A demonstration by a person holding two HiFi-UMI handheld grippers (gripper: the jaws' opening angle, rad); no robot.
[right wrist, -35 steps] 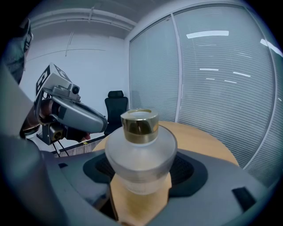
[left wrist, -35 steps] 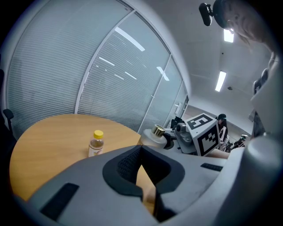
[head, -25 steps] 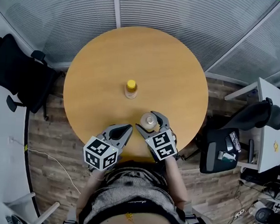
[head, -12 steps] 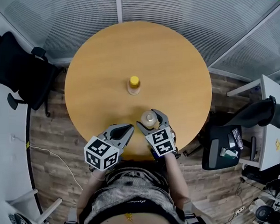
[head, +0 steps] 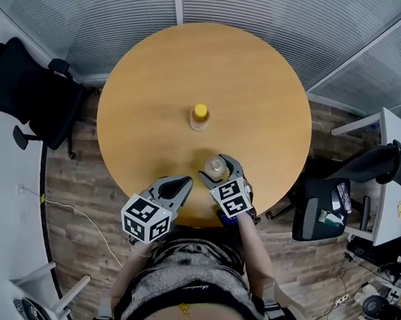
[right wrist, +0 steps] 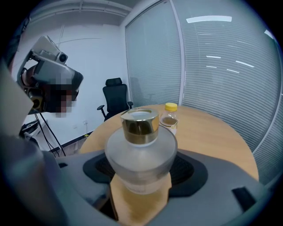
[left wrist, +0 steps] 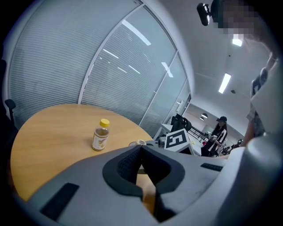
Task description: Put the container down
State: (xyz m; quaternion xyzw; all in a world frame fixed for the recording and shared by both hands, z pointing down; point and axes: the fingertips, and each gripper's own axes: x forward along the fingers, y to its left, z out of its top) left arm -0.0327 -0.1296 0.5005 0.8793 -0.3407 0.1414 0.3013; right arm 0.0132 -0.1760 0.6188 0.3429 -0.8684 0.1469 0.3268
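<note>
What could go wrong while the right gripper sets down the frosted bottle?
The frosted glass bottle is held in the right gripper close to the round table's near edge. Released there, it might tip off. Its smooth, rounded body could also slip in the jaws or wobble on release.
</note>
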